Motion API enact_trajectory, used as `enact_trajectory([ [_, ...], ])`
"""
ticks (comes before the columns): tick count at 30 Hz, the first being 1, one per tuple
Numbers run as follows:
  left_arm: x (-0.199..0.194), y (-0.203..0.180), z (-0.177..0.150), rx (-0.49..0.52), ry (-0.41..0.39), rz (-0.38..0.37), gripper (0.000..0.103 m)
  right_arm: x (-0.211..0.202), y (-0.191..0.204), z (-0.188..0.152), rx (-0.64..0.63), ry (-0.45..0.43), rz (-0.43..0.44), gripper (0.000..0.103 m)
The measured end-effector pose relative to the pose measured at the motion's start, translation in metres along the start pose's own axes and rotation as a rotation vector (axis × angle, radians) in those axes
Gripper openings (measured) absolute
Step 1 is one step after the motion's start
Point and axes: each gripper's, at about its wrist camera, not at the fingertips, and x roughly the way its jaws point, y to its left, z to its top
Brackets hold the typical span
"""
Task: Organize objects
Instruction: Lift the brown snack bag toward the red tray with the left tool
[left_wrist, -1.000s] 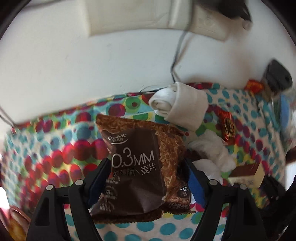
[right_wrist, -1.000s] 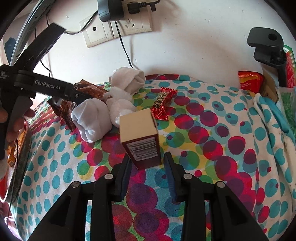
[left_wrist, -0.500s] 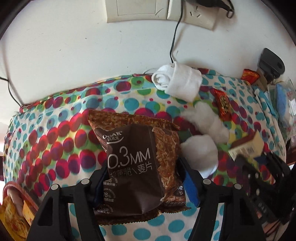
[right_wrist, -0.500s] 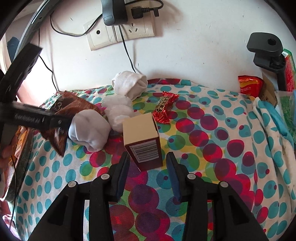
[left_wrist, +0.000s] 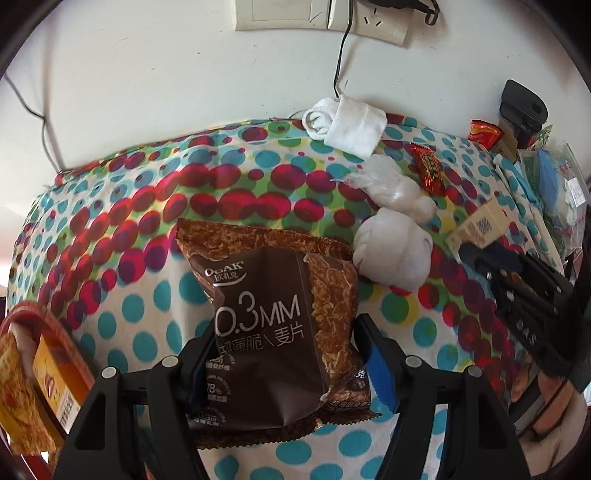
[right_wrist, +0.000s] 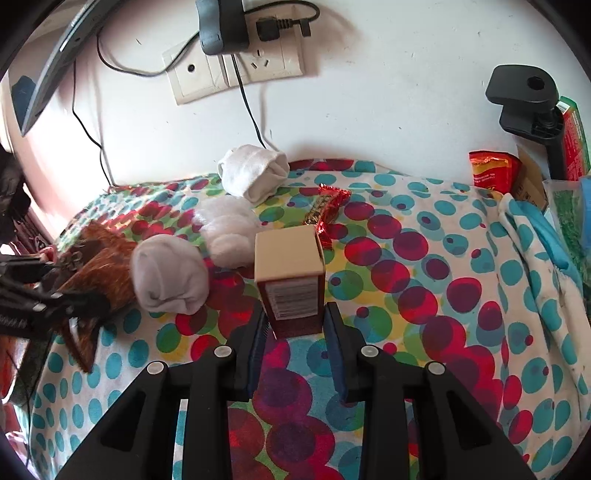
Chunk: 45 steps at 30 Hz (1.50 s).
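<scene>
A: Left wrist view, status?

B: The left gripper clamps a brown packet, fingers pressed on both its sides, held over the dotted cloth. Three white socks lie to the right and farther off. The right gripper is at the right edge, touching the box.

A: Right wrist view?

B: The right gripper has narrow fingers flanking the lower end of the box; whether they grip it cannot be told. A red candy lies just beyond the box. Socks are at left, the packet farther left.
</scene>
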Motion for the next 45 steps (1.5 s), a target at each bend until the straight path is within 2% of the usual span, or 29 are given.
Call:
enact_trajectory([
  [11,-0.025,-0.008,-0.048,-0.027,-0.031,-0.043,0.071,-0.004,0.003,0.000,-0.019,-0.011,-0.026,0.029],
  [23,-0.053,-0.027,-0.094,-0.021,-0.037,-0.056,0.071,-0.003,0.004,0.001,-0.032,-0.006,-0.036,0.029],
  [39,-0.092,-0.011,-0.129,-0.043,-0.081,0.002,0.071,-0.001,0.005,0.000,-0.041,0.006,-0.043,0.029],
  [45,-0.106,0.007,-0.139,-0.090,-0.106,0.029,0.071,0.000,0.006,0.000,-0.045,0.008,-0.045,0.029],
])
